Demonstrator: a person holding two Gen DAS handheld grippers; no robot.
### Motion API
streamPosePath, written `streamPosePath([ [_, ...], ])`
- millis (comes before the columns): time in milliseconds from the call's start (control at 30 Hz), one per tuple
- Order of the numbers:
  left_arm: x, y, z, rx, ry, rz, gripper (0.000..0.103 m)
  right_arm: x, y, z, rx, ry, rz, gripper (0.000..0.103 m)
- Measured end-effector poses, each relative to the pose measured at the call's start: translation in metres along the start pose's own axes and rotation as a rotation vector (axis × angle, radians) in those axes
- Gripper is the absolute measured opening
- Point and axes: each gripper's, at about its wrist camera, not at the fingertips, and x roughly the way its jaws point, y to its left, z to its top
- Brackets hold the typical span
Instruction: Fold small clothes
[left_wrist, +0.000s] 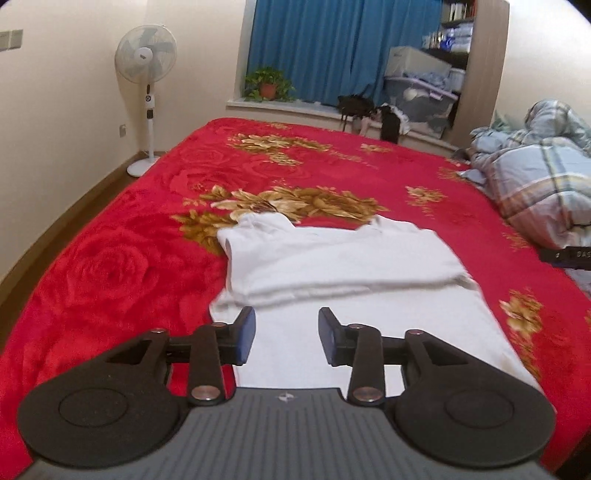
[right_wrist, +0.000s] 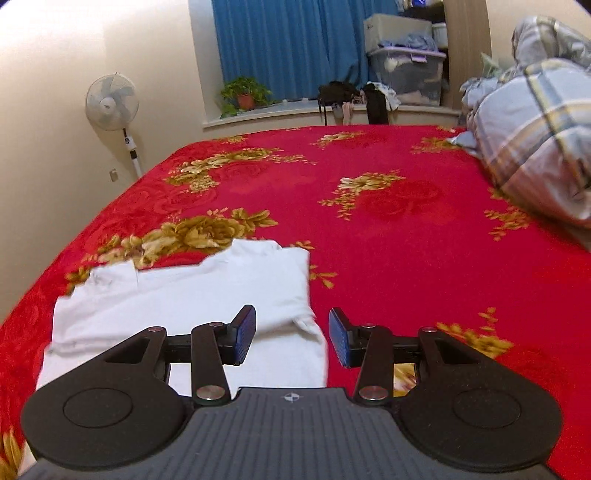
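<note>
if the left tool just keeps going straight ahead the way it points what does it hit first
Most likely the white garment: its folded-over edge lies just ahead of the open left tool, which is over the flat lower part. The tool's height above the cloth is unclear.

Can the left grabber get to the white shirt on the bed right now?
Probably yes. The left gripper is open and hangs right over the near part of the white shirt, with nothing between them. The shirt lies flat on the red blanket, so it would likely need to pinch an edge.
</note>
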Motion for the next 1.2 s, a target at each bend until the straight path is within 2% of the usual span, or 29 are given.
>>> streamPosePath([
  [167,-0.039,0.000,-0.053,-0.083,0.009,-0.004,0.045,-0.048,-0.015,-0.032,-0.020,0.027,-0.036,0.049],
  [300,-0.029,0.013,-0.081,-0.165,0.118,0.036,0.045,-0.061,-0.038,-0.069,0.045,0.081,-0.030,0.049],
  [367,-0.018,0.019,-0.087,-0.177,0.174,0.078,0.045,-0.058,-0.052,-0.088,0.104,0.111,-0.026,0.049],
  [500,-0.004,0.036,-0.102,-0.253,0.293,0.064,0.044,-0.035,-0.071,-0.124,0.161,0.230,-0.054,0.049],
  [567,0.002,0.041,-0.107,-0.255,0.336,0.062,0.044,-0.026,-0.074,-0.133,0.190,0.282,-0.022,0.049],
  [667,0.003,0.042,-0.114,-0.235,0.353,0.069,0.044,-0.017,-0.068,-0.140,0.182,0.322,-0.005,0.049],
  [933,0.013,0.048,-0.130,-0.271,0.430,0.072,0.044,0.003,-0.062,-0.157,0.140,0.422,-0.001,0.049],
  [1067,0.014,0.046,-0.133,-0.259,0.438,0.078,0.042,0.007,-0.060,-0.165,0.111,0.436,-0.015,0.049],
  [1100,0.015,0.045,-0.133,-0.246,0.437,0.084,0.037,0.008,-0.060,-0.166,0.105,0.436,-0.015,0.049],
  [1167,0.016,0.040,-0.132,-0.213,0.432,0.084,0.015,0.009,-0.058,-0.166,0.094,0.434,-0.019,0.043],
  [1200,0.016,0.038,-0.132,-0.208,0.433,0.064,0.005,0.009,-0.056,-0.165,0.089,0.424,-0.016,0.024],
])
